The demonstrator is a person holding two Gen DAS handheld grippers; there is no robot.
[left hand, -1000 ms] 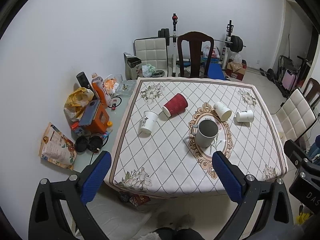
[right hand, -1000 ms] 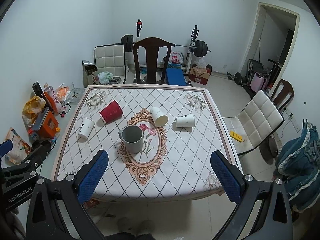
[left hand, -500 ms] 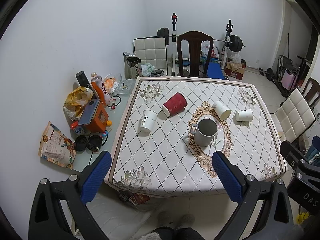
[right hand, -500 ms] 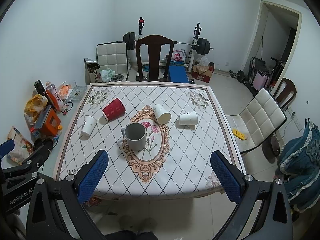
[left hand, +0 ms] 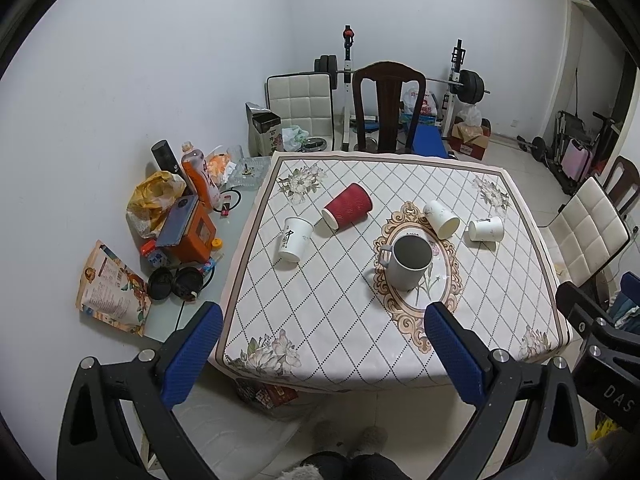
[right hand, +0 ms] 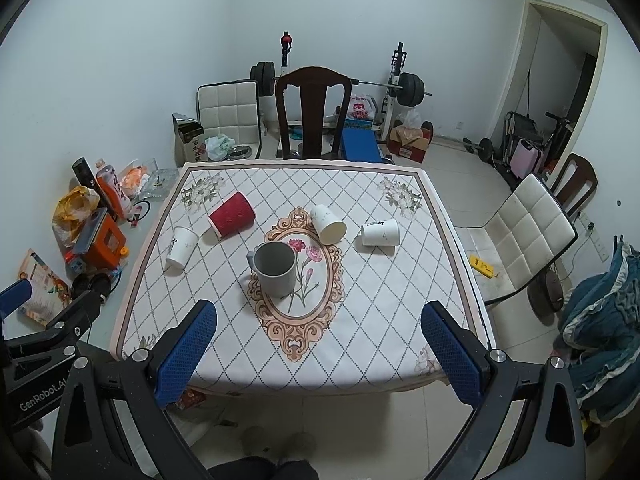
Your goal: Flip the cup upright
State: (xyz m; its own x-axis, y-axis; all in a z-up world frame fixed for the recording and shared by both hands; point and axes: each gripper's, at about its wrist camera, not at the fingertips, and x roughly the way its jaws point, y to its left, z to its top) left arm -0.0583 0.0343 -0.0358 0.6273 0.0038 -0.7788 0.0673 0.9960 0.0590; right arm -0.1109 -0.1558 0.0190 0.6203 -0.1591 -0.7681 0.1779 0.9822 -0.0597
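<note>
One upright grey mug (right hand: pixel 276 269), one toppled red cup (right hand: pixel 231 220), three white paper cups (right hand: pixel 328 224), both grippers' jaws wide apart.

Mug (right hand: pixel 276 268) on table (right hand: pixel 360 320); three cups (right hand: pixel 328 224) lie behind it.

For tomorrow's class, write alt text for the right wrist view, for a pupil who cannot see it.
Four paper cups lie tipped on a table with a diamond-patterned cloth: one red cup and three white cups. A grey mug stands upright in the middle. The right gripper, jaws open and blue-padded, hangs short of the near edge.
</note>
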